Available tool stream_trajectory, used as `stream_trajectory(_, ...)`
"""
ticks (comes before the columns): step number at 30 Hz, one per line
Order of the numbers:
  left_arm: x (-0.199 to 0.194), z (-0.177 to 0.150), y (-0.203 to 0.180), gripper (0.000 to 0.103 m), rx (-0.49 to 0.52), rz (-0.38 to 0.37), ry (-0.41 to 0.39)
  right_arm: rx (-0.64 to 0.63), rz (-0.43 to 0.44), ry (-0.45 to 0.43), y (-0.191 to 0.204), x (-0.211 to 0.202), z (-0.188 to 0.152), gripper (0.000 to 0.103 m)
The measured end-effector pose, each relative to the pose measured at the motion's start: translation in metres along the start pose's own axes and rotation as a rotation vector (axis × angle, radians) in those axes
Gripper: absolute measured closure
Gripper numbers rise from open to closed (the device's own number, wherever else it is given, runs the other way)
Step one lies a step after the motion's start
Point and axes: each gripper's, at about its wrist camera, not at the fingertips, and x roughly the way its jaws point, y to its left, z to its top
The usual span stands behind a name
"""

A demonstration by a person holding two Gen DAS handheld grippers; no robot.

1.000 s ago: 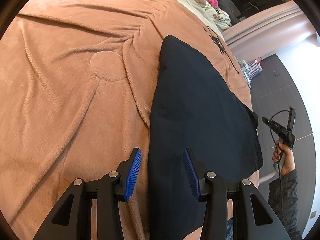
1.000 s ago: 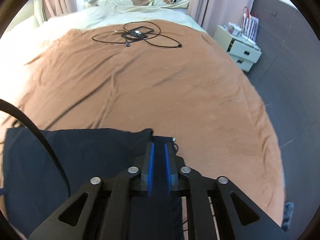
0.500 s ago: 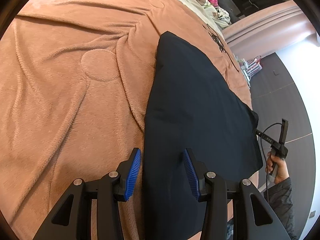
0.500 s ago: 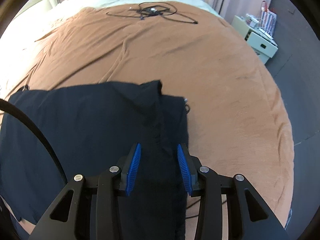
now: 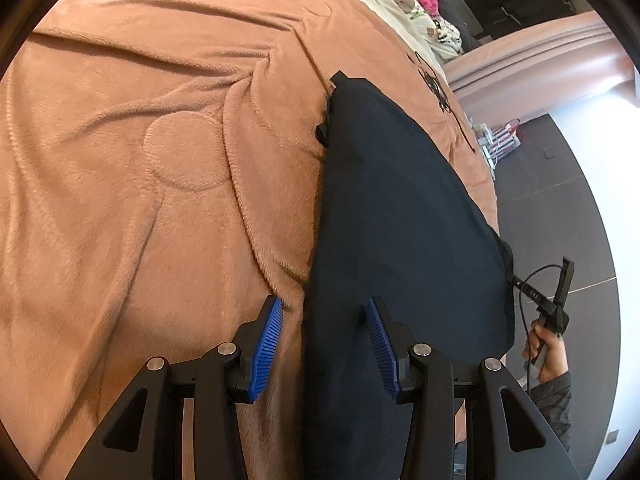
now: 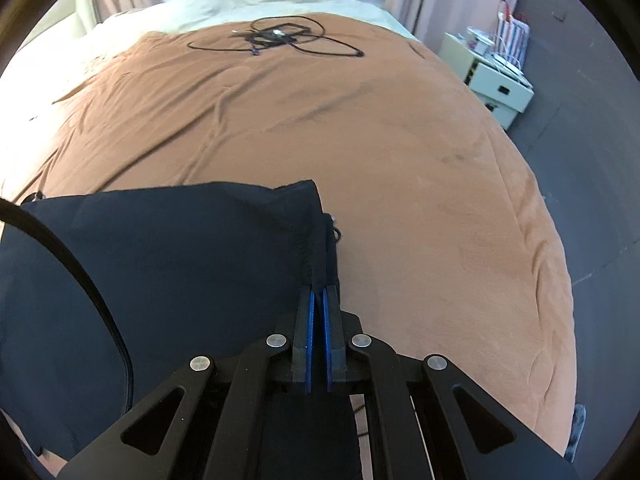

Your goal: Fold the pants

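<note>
- The right gripper (image 6: 319, 300) is clamped on a bunched edge of the dark pants (image 6: 160, 272); its blue pads (image 6: 309, 332) pinch the cloth at the garment's right end, where a drawstring tip shows just beside the fold.
- The left gripper (image 5: 324, 344) stands half apart and grips nothing; its right finger hangs over the pants (image 5: 400, 220), its left finger over the bare brown blanket (image 5: 140, 200), so the garment's near-left edge runs up between them.
- The pants lie flat on the blanket (image 6: 360, 140) near the bed's near edge, well apart from the tangle of black cable (image 6: 280, 36) at the far side.
- In the right wrist view the long axis runs left to right, from the pinched end toward the left gripper's end.
- The fold probably turns on this: the right gripper already holds one end, so that end would travel leftward along the axis, while the left gripper, nearer the other end, must first close on the edge beneath it.
</note>
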Motion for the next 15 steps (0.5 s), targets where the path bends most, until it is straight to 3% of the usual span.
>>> stream_trajectory(5, 0.007, 0.006, 0.001, 0.057, -0.011, -0.028, 0.011, 0.016, -0.013, 0.026, 0.0, 0.016, -0.007, 0.102)
stream_trajectory(10, 0.01, 0.012, -0.002, 0.069, -0.015, -0.063, 0.023, 0.039, -0.028, 0.032, -0.003, 0.023, -0.006, 0.102)
stream_trajectory(15, 0.0, 0.013, -0.013, 0.072, 0.029, -0.105, -0.013, 0.059, -0.034, 0.036, -0.006, 0.025, -0.01, 0.102)
